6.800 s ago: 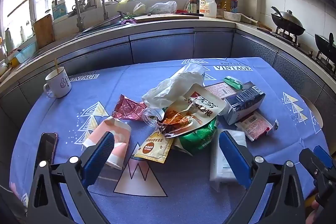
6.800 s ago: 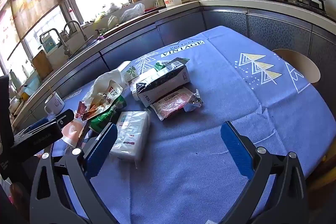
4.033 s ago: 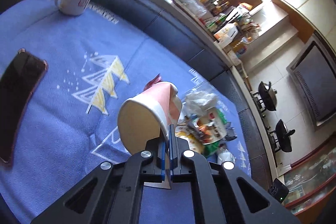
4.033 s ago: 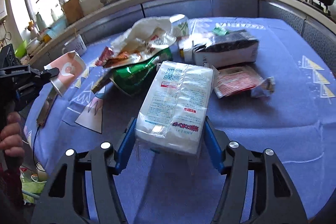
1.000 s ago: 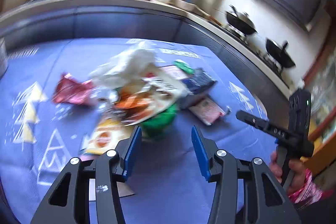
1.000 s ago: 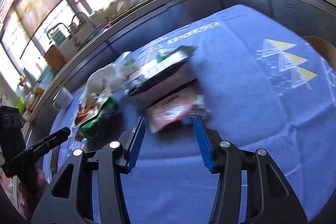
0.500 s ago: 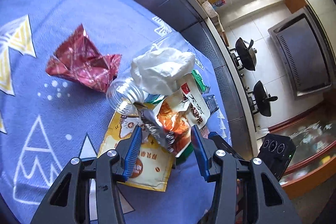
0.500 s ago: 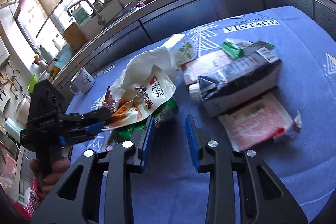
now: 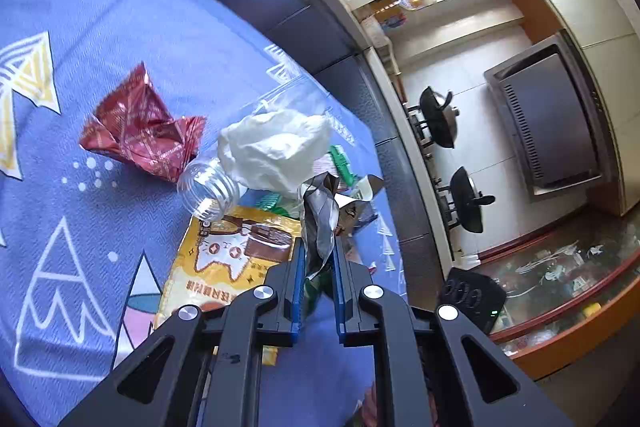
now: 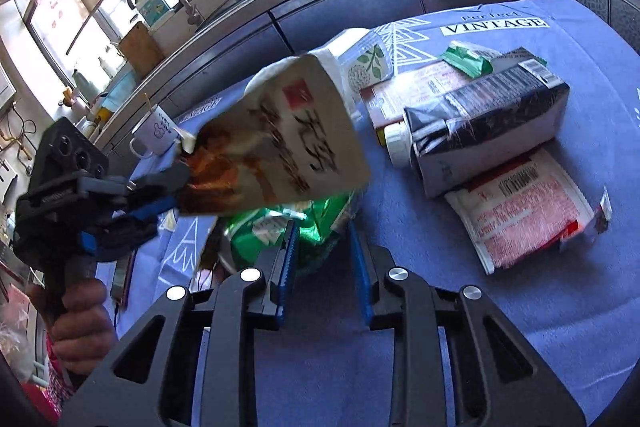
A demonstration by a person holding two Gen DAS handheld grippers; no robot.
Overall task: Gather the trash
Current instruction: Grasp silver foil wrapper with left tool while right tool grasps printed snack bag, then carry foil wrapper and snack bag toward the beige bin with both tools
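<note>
My left gripper [image 9: 317, 259] is shut on the edge of a snack pouch [image 9: 320, 215] with a silver inside; in the right wrist view the pouch [image 10: 276, 143] hangs lifted above the pile, held by the left gripper [image 10: 160, 203]. My right gripper [image 10: 322, 235] is part open, its fingers on either side of a green wrapper [image 10: 288, 223] on the blue tablecloth [image 10: 540, 307]. A red wrapper [image 9: 140, 131], a clear bottle [image 9: 208, 187], a white plastic bag [image 9: 276, 151] and a yellow sachet [image 9: 228, 259] lie nearby.
A dark carton [image 10: 488, 123], a red-and-white packet [image 10: 524, 203] and a small green packet [image 10: 466, 61] lie to the right. A mug [image 10: 154, 137] stands at the table's far left. Counter, sink and stove ring the table.
My left gripper has closed on the snack pouch and lifted it off the pile. My right gripper has moved in over the green wrapper.
</note>
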